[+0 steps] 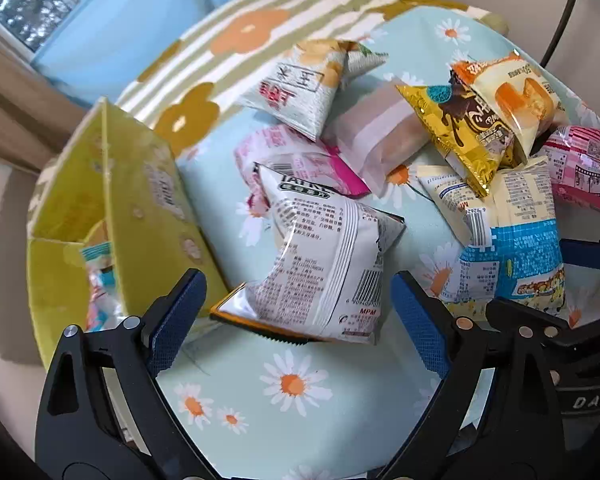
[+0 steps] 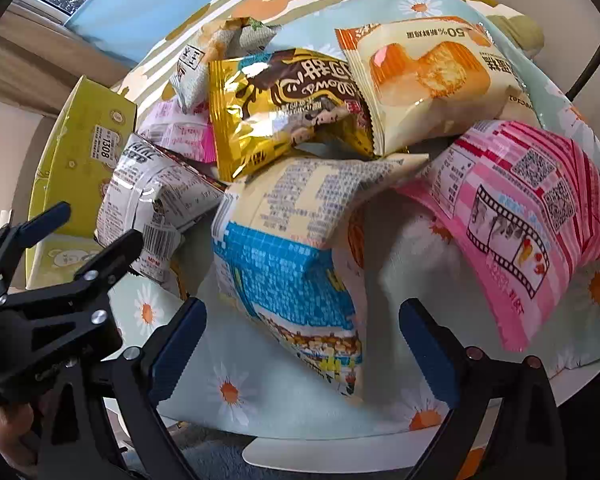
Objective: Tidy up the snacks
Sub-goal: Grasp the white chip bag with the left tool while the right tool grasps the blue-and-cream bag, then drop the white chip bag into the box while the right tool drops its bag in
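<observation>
Several snack packets lie in a heap on a daisy-print cloth. My left gripper [image 1: 296,300] is open, its blue pads on either side of a white packet with black print [image 1: 324,264], not touching it. A yellow-green box [image 1: 112,216] stands open at the left with a few packets inside. My right gripper [image 2: 302,332] is open around the near end of a cream and blue packet [image 2: 288,264]. A pink packet [image 2: 528,224], a gold packet [image 2: 284,108] and a cream cake packet [image 2: 424,76] lie beyond. The left gripper also shows in the right wrist view [image 2: 96,228].
The round table's white edge [image 2: 340,452] shows near the bottom. A striped flower-print cloth [image 1: 260,28] lies at the far side, with a window and curtain beyond. A dark curved bar [image 1: 564,12] rises at the right.
</observation>
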